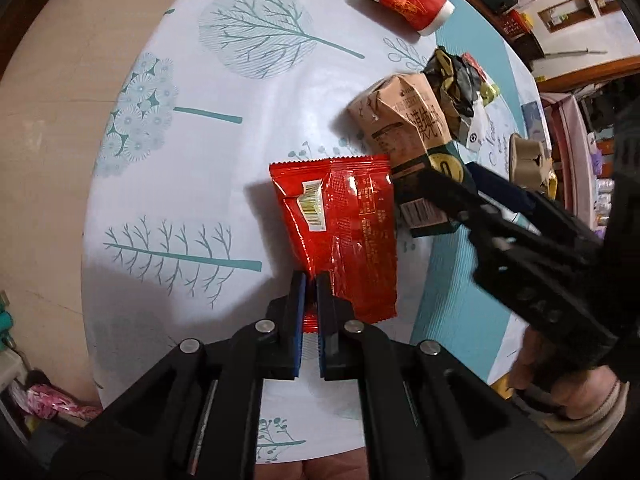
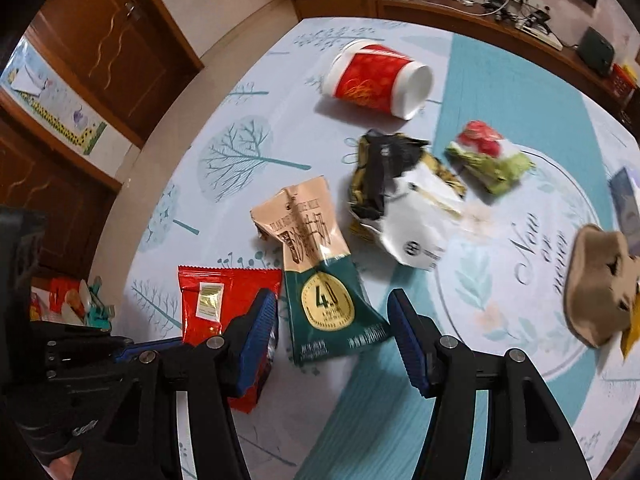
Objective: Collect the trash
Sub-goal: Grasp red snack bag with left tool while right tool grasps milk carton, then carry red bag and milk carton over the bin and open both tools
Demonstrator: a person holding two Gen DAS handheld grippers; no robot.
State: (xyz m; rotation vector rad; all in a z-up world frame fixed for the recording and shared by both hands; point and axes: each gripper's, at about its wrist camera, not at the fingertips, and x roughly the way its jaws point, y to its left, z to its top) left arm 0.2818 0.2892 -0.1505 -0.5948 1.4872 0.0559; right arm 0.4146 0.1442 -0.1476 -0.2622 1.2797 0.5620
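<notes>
My left gripper (image 1: 311, 280) is shut on the near edge of a red foil snack packet (image 1: 344, 220), which lies on the patterned tablecloth (image 1: 180, 160). The packet also shows in the right wrist view (image 2: 216, 304). My right gripper (image 2: 332, 308) is open, its fingers on either side of the bottom of a crushed beige and green milk carton (image 2: 316, 280), just above the table. The carton and the right gripper (image 1: 444, 184) also show in the left wrist view, to the right of the packet.
A red and white paper cup (image 2: 380, 80) lies on its side at the far end. Crumpled dark and white wrappers (image 2: 400, 196), a red and green wrapper (image 2: 488, 156) and a tan crumpled carton (image 2: 600, 284) lie to the right. A wooden sideboard (image 2: 480, 20) stands behind the table.
</notes>
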